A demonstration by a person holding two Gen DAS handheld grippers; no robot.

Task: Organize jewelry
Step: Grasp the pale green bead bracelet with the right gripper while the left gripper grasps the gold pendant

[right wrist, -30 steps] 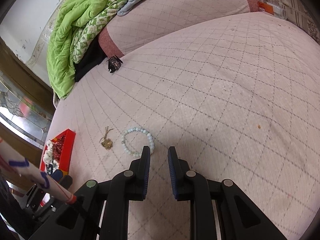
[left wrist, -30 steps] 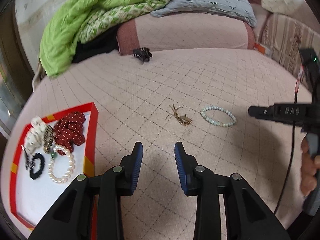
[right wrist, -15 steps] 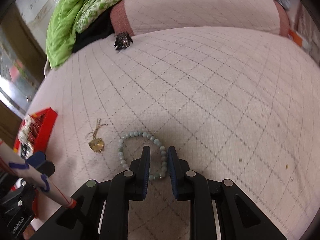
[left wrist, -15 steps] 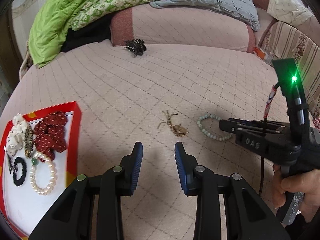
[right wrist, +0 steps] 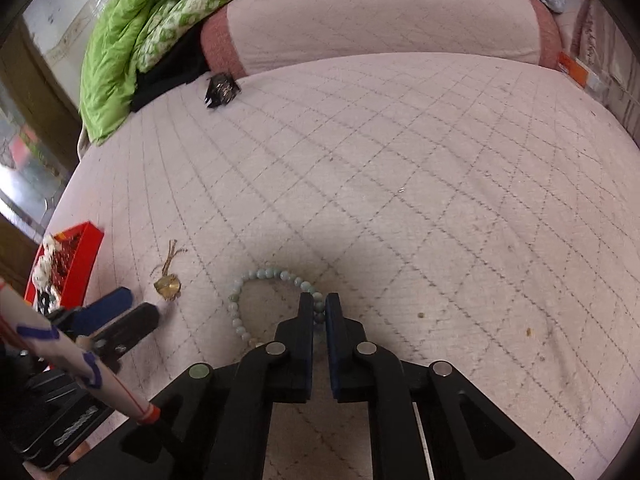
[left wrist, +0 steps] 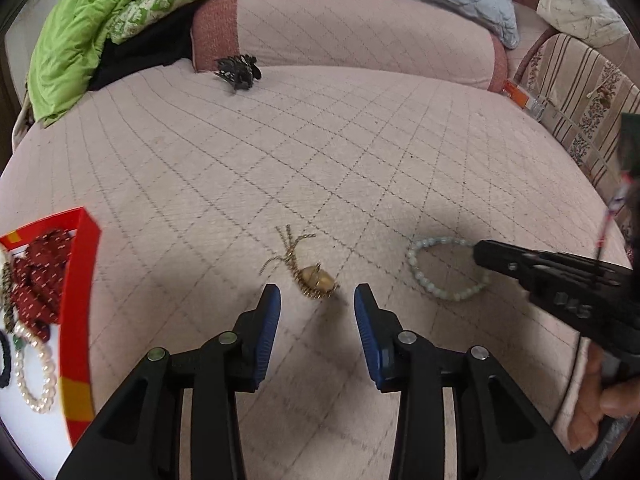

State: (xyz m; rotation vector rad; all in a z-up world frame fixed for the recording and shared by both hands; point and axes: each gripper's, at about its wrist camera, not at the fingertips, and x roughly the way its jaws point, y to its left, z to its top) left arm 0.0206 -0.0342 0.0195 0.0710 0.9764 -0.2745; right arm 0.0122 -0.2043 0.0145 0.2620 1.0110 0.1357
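A gold pendant on a thin chain (left wrist: 316,280) lies on the pink quilted bed. My left gripper (left wrist: 317,298) hangs just short of it; its jaws are opening and the pendant sits ahead of the gap, untouched. A pale green bead bracelet (right wrist: 260,274) lies to the pendant's right. My right gripper (right wrist: 319,302) is shut on the bracelet's near right side, with beads pinched between its tips. The left wrist view shows the right gripper (left wrist: 486,254) reaching onto the bracelet (left wrist: 418,270) from the right. The right wrist view shows the left gripper (right wrist: 132,312) beside the pendant (right wrist: 168,286).
A red-rimmed tray (left wrist: 78,280) at the left holds a red dotted scrunchie (left wrist: 38,276), a pearl bracelet (left wrist: 38,376) and a black hair tie. A black hair clip (left wrist: 236,70) lies at the far edge by a pink bolster. Green blankets and a grey pillow are piled behind.
My left gripper came down closer to the gold pendant and its jaws widened. My right gripper slid forward over the bead bracelet and closed on it.
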